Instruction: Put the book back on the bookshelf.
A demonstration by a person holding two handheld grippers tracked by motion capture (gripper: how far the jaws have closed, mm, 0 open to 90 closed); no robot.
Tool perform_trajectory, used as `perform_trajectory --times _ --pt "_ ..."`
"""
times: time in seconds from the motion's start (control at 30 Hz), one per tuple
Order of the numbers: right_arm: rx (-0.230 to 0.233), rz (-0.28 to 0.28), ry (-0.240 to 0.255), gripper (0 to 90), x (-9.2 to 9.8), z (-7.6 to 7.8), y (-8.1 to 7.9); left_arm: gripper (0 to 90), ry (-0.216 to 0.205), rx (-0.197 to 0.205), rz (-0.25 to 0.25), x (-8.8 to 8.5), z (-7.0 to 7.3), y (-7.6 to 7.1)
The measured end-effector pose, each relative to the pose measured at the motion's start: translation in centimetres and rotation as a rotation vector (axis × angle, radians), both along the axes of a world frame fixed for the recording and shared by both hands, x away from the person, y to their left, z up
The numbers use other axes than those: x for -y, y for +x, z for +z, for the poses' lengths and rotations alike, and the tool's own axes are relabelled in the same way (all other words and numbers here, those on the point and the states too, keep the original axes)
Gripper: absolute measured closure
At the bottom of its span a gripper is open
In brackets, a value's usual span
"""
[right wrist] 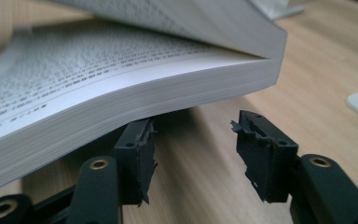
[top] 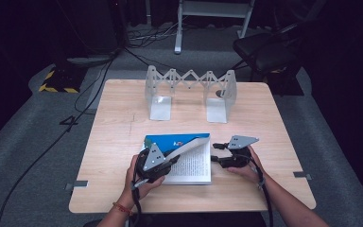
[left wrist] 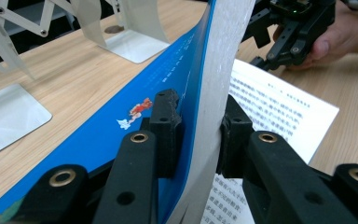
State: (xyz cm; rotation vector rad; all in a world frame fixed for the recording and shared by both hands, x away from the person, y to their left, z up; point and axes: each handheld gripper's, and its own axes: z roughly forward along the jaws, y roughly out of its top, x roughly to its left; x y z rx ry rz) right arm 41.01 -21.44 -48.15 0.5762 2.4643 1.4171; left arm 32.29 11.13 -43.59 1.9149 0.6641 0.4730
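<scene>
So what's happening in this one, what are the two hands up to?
A person at a wooden table is opening a book with two handheld grippers. The left gripper is shut on the blue cover and some pages, lifted off the printed page below. The right gripper sits open at the book's outer edge, one jaw tucked under the page block, nothing pinched. A metal expanding book stand waits farther back.

Table lit, surroundings dark; close-ups soft.

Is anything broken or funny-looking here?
Yes. The right gripper has chewed-up, ragged black pads. The book isn't damaged, but the left gripper bends its blue cover upward.
</scene>
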Motion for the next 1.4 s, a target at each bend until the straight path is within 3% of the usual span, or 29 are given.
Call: perform_trajectory --times 0.03,0.27,0.43,0.53,0.77,0.97,1.1,1.17,1.27,1.4 --pt "-0.002 -0.005 0.031 47.1 0.3 0.4 0.0 72.6 -0.009 0.001 -0.001 0.1 0.1 0.0" --pt "0.042 -0.013 0.074 48.1 1.6 2.6 -0.1 71.8 0.008 0.007 -0.047 1.9 0.5 -0.4" --pt "0.098 -0.023 0.068 48.2 1.5 4.0 -0.5 71.5 0.008 0.017 -0.05 2.0 0.8 -0.9" --pt "0.127 -0.047 0.1 51.6 1.3 4.8 -0.9 72.0 0.007 0.033 -0.059 2.1 1.1 -0.7" --pt "0.137 -0.049 0.107 53.4 1.1 5.5 -0.8 72.0 -0.003 0.04 -0.07 2.1 1.2 -0.4" --pt "0.165 -0.026 0.159 53.6 -0.3 6.7 -1.5 70.6 -0.046 0.039 -0.052 0.2 1.6 -1.2" --pt "0.182 -0.001 0.188 53.5 -1.4 7.6 -1.8 69.0 -0.038 0.054 -0.034 -0.5 1.4 -2.1" --pt "0.189 0.013 0.2 53.5 -2.3 8.3 -1.9 67.6 -0.063 0.058 -0.023 -1.2 1.3 -2.4" --pt "0.197 0.027 0.202 53.5 -2.8 8.7 -2.0 67.3 -0.072 0.064 -0.018 -1.7 1.3 -2.5" --pt "0.202 0.049 0.195 53.5 -3.6 9.4 -2.1 60.0 -0.061 0.06 -0.025 -1.7 0.9 -2.7"
